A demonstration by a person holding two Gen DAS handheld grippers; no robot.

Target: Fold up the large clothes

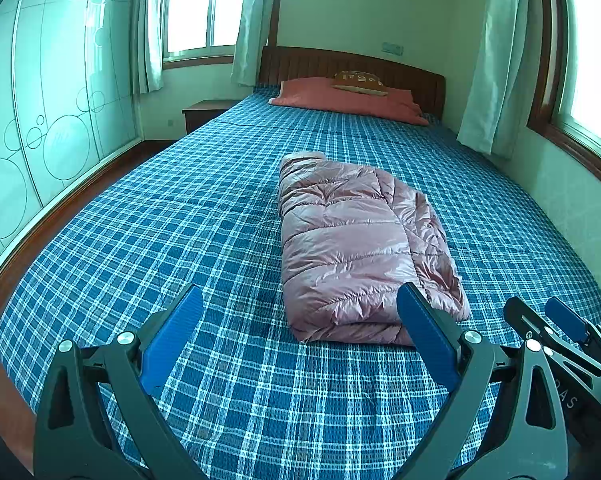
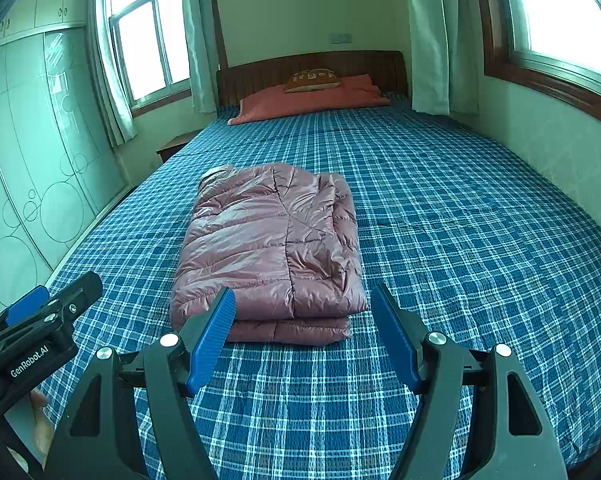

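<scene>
A pink quilted down jacket (image 1: 352,240) lies folded into a thick rectangle on the blue plaid bed (image 1: 180,208); the right wrist view shows the same jacket (image 2: 268,248) with its stacked layers facing me. My left gripper (image 1: 300,300) hovers open just short of the jacket's near edge, nothing between its blue pads. My right gripper (image 2: 302,300) is open too, held over the bed in front of the jacket, and holds nothing. Each gripper appears at the edge of the other's view: the right gripper (image 1: 556,320) beside the left, the left gripper (image 2: 56,300) beside the right.
A salmon pillow (image 1: 340,98) with a small brown cushion (image 1: 360,82) lies at the wooden headboard (image 1: 300,62). A wardrobe (image 1: 40,120) stands along the left, a nightstand (image 1: 204,112) by the far corner, curtained windows at the back and right. Plaid sheet spreads on both sides of the jacket.
</scene>
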